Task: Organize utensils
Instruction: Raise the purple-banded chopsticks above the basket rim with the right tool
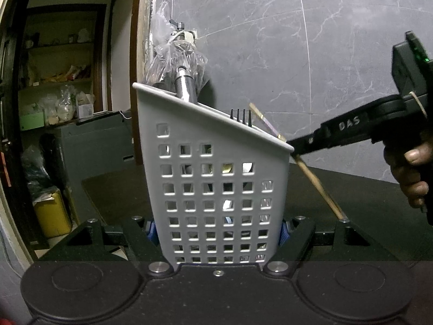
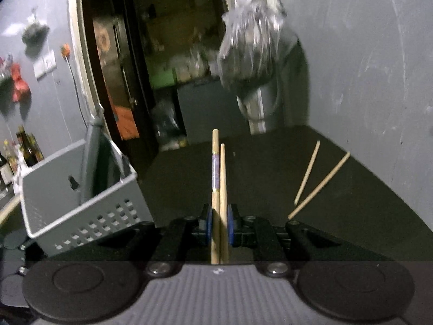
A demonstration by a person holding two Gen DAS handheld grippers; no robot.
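From the left wrist camera, the only writing that reads is the raised "DAS" on the black arm of the right gripper [image 1: 293, 146], which comes in from the right, held by a hand [image 1: 414, 178] whose fingers wrap its grip; a small green light glows on the box at its back. The left gripper [image 1: 217, 233] is clamped on the grey utensil caddy [image 1: 213, 189], its blue pads pressed on the two lower sides of that perforated, slant-topped holder. Out of the caddy's top stand a metal handle [image 1: 184, 86], the black tines of a fork [image 1: 241, 115] and the banded end of a chopstick. The right gripper's tip sits at the caddy's low right corner with a pale chopstick [image 1: 319, 189] slanting down below it. The surface is a dark matte table [image 1: 365, 189] against a grey marble-look tiled wall; a clear plastic bag [image 1: 173, 54] hangs behind the caddy, and an open doorway on the left shows cluttered shelves and a yellow container on the floor. From the right wrist camera, the right gripper [image 2: 219, 223] is clenched on a pair of chopsticks [image 2: 219, 184], one carrying a patterned band with gold rings whose print is too small to read. Two more loose chopsticks [image 2: 316, 181] lie on the table [image 2: 257, 162] well to the right, and the caddy [image 2: 81, 203] stands tilted at the left. Bottles line the far left edge, their labels blurred.
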